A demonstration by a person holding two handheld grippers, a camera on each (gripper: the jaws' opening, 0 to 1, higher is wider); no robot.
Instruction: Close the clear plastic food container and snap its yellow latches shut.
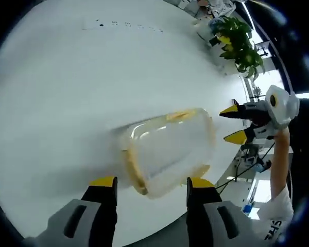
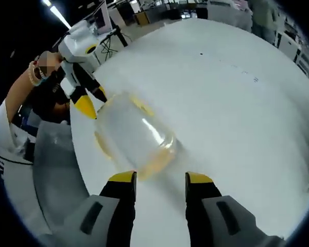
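Approaching the container from two sides, latches not yet snapped as far as visible.

Lying on the white table [image 1: 67, 77], container [image 1: 167, 152] just ahead of the left gripper [image 1: 152, 182], jaws spread and holding nothing; yellow latches [image 1: 134, 175] blurred, seeming to be loose. Coming from the far side, right gripper [image 2: 159, 177], jaws also spread, container [image 2: 134, 134] just beyond the tips. Lid state hard to tell; snapping probably remaining.

Clear plastic food container [image 1: 167, 154], glossy, smooth, faint highlights on walls; yellow plastic latches [image 1: 134, 172] along rim. Round white table [image 1: 67, 103], smooth, matt. Gripper jaws: black and grey hard plastic, yellow tips, slight sheen.
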